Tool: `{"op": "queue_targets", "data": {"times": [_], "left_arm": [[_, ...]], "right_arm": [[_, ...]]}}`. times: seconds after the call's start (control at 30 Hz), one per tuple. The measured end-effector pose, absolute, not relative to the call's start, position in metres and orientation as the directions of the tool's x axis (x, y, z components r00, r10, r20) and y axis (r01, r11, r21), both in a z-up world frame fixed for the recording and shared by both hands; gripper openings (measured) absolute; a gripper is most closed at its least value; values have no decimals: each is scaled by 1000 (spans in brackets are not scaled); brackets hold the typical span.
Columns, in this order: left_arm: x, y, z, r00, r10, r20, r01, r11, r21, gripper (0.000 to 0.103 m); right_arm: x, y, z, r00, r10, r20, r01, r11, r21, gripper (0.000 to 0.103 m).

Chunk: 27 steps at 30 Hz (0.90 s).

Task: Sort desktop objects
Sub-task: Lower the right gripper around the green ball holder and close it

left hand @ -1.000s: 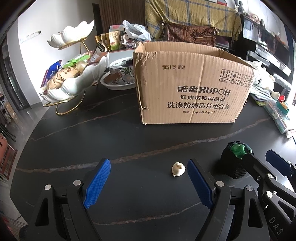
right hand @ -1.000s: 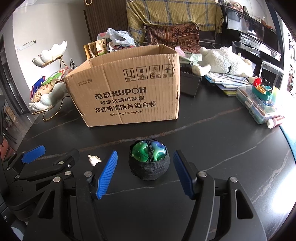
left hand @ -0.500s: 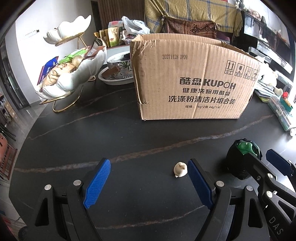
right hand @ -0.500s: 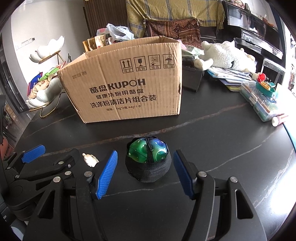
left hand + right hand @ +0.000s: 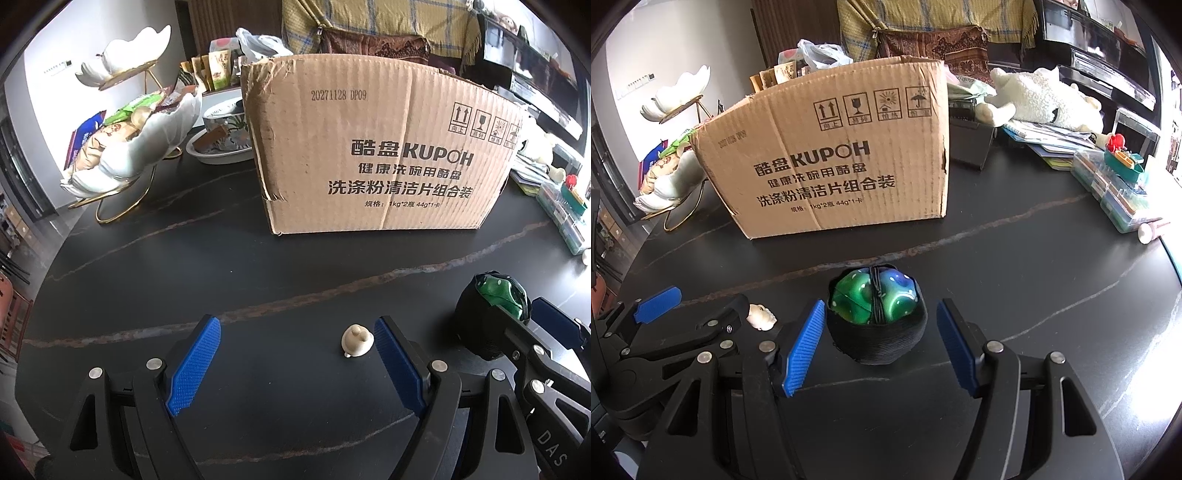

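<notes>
Our right gripper [image 5: 881,341] gapes wide around the ball [image 5: 875,314]; our left gripper [image 5: 295,363] wide, figurine [image 5: 356,340] beside one finger, bare table [image 5: 258,280] ahead to the box [image 5: 384,155].

Both grippers being carried closer to the cardboard box [image 5: 384,147], box looming larger in both views, small cream figurine [image 5: 356,340] now being framed nearer the left gripper [image 5: 297,363], black pouch [image 5: 877,332] being enclosed deeper between the right gripper [image 5: 881,349] fingers

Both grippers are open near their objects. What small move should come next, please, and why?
Probably close the right gripper: its open jaws already straddle the round black pouch of green marbled balls on the dark table, while the small cream figurine sits off-centre in the left gripper.
</notes>
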State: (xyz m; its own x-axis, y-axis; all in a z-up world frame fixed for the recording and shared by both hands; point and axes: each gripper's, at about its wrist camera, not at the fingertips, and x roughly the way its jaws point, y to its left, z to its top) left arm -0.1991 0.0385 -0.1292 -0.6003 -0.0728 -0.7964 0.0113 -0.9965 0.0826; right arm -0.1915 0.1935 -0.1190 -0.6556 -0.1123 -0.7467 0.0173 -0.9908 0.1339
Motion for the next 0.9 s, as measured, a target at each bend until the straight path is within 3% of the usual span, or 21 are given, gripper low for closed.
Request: {"op": "queue_targets", "data": {"times": [0.9], "left_arm": [[-214,36,-140,-583,-69,-809,13,-997,76,82]], "right_arm": [[-207,191,-128,-648,-147,-748,59,-988,143,58]]}}
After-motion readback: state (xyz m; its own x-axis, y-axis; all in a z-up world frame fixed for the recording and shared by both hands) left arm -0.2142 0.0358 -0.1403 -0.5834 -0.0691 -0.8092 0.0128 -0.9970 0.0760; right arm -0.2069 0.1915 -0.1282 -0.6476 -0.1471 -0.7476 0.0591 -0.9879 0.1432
